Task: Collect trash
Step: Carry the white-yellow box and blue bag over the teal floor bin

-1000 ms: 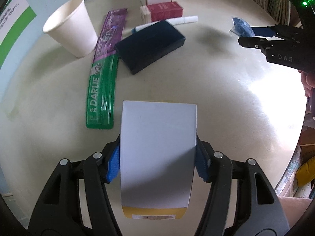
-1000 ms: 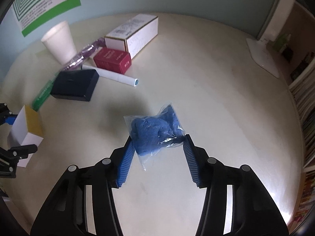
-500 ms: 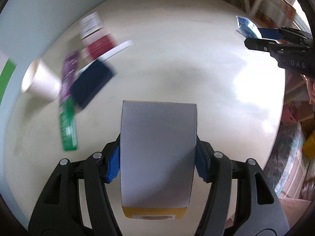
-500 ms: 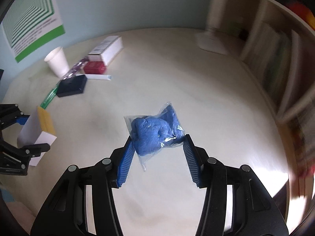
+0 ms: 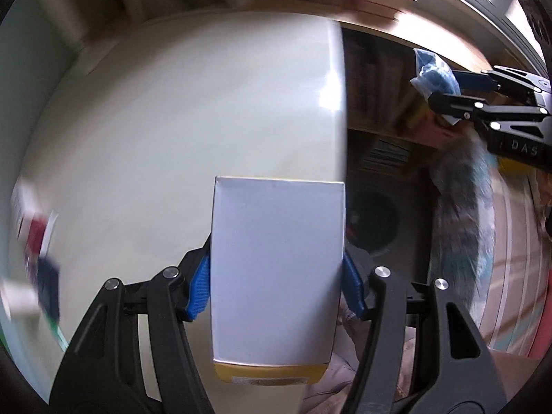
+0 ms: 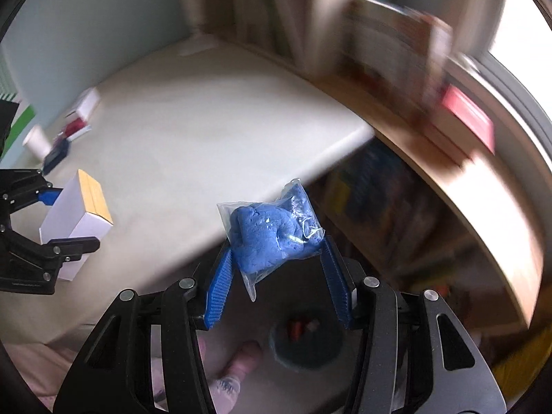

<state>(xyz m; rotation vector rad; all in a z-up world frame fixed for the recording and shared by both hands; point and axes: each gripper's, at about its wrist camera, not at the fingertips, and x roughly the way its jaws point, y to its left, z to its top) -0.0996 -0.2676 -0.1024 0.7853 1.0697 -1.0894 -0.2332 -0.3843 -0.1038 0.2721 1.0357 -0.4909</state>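
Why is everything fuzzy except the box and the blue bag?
Left wrist view: the white cardboard box with a yellow end looks sharp in the left gripper, while the cream table and shelves smear sideways, with a bright glare at the table's edge. Right wrist view: the clear bag of blue dough in the right gripper is crisp; the bookshelf streaks.

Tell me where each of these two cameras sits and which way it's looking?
Left wrist: sits on the left tool, looking steeply down along its fingers, past the white box they clamp, at the table edge and floor; the right tool shows at upper right.
Right wrist: sits on the right tool, looking down past the bagged blue lump it grips toward a bin on the floor; a foot shows below.
Shared: table, box, lump, each other's tool.
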